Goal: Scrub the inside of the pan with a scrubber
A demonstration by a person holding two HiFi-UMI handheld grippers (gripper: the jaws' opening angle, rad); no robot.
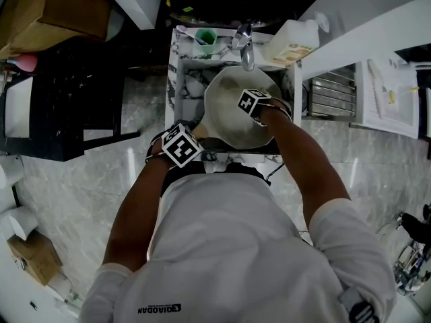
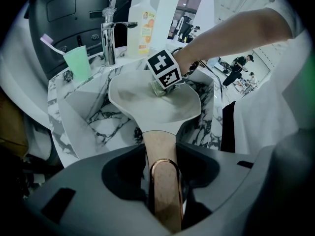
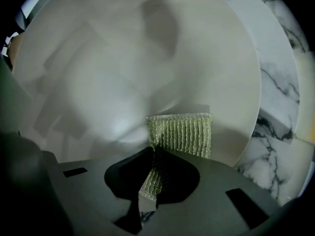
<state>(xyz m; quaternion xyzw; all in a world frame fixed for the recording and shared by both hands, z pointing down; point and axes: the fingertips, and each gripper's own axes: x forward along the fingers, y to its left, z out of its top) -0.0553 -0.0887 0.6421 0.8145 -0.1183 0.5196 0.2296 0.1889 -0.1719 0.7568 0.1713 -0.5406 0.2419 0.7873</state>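
A pale cream pan point(image 1: 232, 110) is held tilted over a marble sink point(image 1: 190, 79). Its wooden handle with a copper loop point(image 2: 162, 181) runs between the jaws of my left gripper point(image 2: 163, 171), which is shut on it; in the head view that gripper point(image 1: 178, 147) is at the pan's near left rim. My right gripper point(image 1: 256, 105) reaches into the pan from the right. It is shut on a yellow-green mesh scrubber point(image 3: 179, 134), whose free end presses against the pan's inner surface point(image 3: 128, 73). From the left gripper view the scrubber point(image 2: 156, 87) shows under the right gripper's marker cube.
A chrome tap point(image 1: 244, 42) stands behind the sink, with a green cup holding a toothbrush point(image 1: 205, 40) to its left and a soap bottle point(image 1: 291, 44) to its right. A black rack point(image 1: 74, 99) stands left, a metal drawer unit point(image 1: 333, 93) right.
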